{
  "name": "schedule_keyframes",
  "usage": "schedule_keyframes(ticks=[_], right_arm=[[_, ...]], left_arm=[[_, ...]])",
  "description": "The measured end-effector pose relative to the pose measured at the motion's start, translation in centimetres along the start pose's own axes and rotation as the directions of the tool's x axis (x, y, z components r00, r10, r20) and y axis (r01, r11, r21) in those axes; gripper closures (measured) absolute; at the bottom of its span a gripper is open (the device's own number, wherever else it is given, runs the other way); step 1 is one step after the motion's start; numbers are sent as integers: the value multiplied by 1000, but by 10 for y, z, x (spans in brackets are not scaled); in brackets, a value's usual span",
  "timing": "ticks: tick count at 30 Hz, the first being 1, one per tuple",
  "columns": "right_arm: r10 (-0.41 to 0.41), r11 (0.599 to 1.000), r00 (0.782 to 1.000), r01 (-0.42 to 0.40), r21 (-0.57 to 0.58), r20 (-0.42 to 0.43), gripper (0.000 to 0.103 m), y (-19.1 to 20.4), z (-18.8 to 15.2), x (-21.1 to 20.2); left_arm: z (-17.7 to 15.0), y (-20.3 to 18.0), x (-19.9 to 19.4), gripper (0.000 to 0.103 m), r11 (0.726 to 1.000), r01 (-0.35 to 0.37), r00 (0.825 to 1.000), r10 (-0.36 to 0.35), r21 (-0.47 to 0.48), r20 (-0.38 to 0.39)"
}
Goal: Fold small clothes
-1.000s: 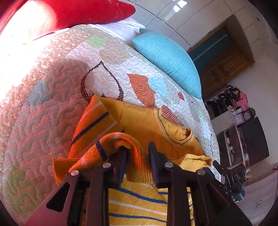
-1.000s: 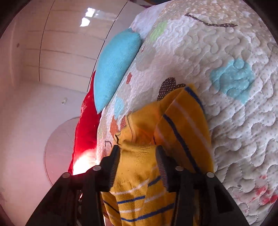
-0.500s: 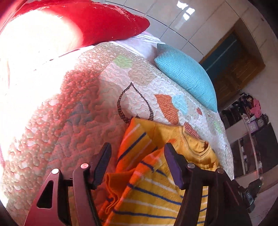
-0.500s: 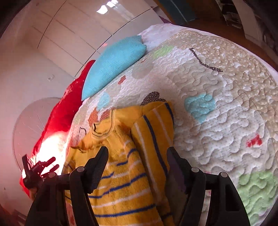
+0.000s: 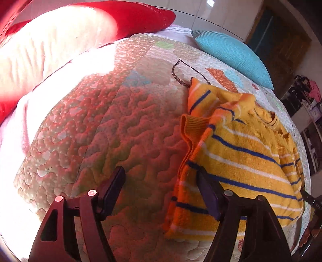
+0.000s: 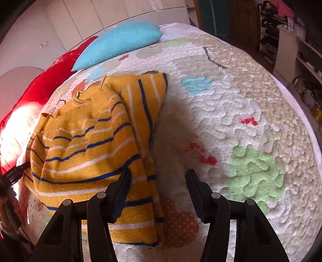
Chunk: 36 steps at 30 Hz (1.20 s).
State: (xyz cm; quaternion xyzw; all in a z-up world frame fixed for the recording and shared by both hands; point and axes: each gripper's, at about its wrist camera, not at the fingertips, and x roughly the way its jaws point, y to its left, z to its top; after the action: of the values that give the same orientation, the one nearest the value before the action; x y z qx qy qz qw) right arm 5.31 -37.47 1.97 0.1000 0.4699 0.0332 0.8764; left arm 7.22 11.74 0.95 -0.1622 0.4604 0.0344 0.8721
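Both the left tongs (image 5: 160, 188) and right tongs (image 6: 158, 184) gape empty, jaws just shifting; the loosely folded yellow blue-striped knit sweater (image 5: 241, 153) may spring open on the quilted bed (image 6: 231, 112).

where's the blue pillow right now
The blue pillow lies at the far end of the quilt, beyond the striped sweater, beside the red pillow.

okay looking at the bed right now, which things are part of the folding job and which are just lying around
Part of the job:
- yellow striped sweater
- left tongs, open
- right tongs, open

Just lying about:
- blue pillow
- red pillow
- patterned quilt, the work surface
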Motion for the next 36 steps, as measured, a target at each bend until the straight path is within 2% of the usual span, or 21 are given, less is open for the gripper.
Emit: schedule_keyframes(ticks=[2,5,7,9,11,12,13,14,17,19,24,27,31,35,36], right_arm=[[-15,999,998,18,-45,65,42,17,4,-23],[70,992,983,-52,-111,169,42,54,13,-56],[127,983,973,-98,-155,192,39,87,22,-59],[173,970,973,-141,-197,154,39,123,32,-47],[214,955,972,-187,-230,97,39,163,37,-24],[221,948,973,-197,-249,72,42,182,39,-11],[228,940,973,-208,-270,45,51,202,40,2],[235,931,972,-222,-290,10,55,223,41,17],[215,909,975,-223,-352,-62,61,279,47,59],[179,901,981,-196,-387,-79,61,309,54,84],[120,905,976,-183,-385,-182,60,358,73,140],[69,902,980,-142,-409,-188,58,378,82,155],[14,882,981,-102,-459,-191,57,389,87,162],[17,881,982,-103,-462,-186,56,386,94,145],[29,885,985,-104,-454,-170,51,382,96,137]], left_arm=[[-2,11,-2,31,998,41,999,-40,-55,26],[-11,17,-3,31,994,78,995,-72,-82,76],[-17,16,-6,31,994,84,991,-75,-75,112],[-21,18,-8,31,991,106,986,-95,-76,140],[-23,26,-10,31,982,160,977,-142,-102,160],[-24,31,-10,31,973,195,970,-173,-121,171],[-25,37,-11,31,963,228,962,-201,-142,184],[-26,43,-12,31,953,257,955,-225,-160,195],[-29,49,-15,31,939,296,943,-257,-176,211],[-30,47,-16,31,944,286,945,-250,-166,210],[-32,47,-20,31,946,277,950,-242,-167,199],[-36,48,-27,31,956,249,959,-220,-156,181],[-41,43,-36,30,980,164,975,-145,-108,171],[-44,38,-38,30,990,110,982,-95,-84,162],[-45,37,-38,30,992,99,983,-85,-79,160]])
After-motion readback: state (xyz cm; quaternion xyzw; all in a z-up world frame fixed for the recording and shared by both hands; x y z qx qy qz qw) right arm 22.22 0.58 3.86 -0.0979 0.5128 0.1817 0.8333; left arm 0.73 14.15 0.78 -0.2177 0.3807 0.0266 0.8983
